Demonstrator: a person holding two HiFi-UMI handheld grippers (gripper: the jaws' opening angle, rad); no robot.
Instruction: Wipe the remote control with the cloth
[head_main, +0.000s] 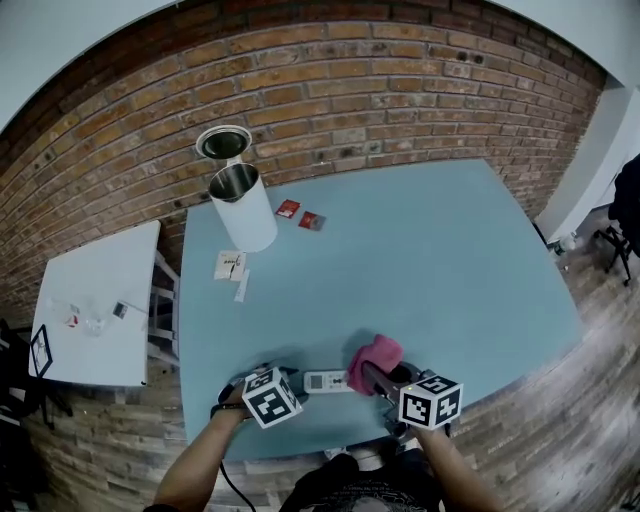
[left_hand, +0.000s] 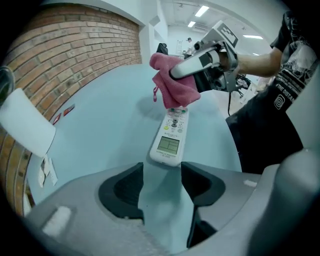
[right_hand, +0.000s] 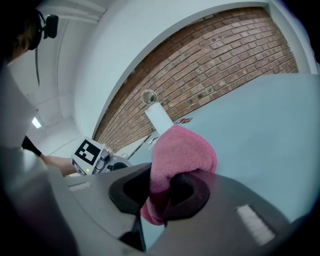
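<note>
The remote control (left_hand: 170, 136) lies flat on the teal table (head_main: 430, 260) close to its near edge, between the two grippers. In the head view its long axis runs left to right. From the left gripper view that axis points almost straight away from the left gripper (left_hand: 162, 179), in line with the gap between its jaws. The display end sits just ahead of the jaw tips and the button end lies farthest off. The left gripper's jaws stand wide apart with only bare tabletop between them, so it holds nothing. The right gripper (right_hand: 165, 184) is clamped on a bunched pink cloth (right_hand: 181, 152), and it holds that cloth over the remote's far, button end. Whether the cloth rests on the buttons or hangs just above them cannot be told. The cloth hand is therefore nearer the button end and the empty hand nearer the display end. A wipe would likely run along the remote's length toward the left gripper, which is placed to steady the near end.
</note>
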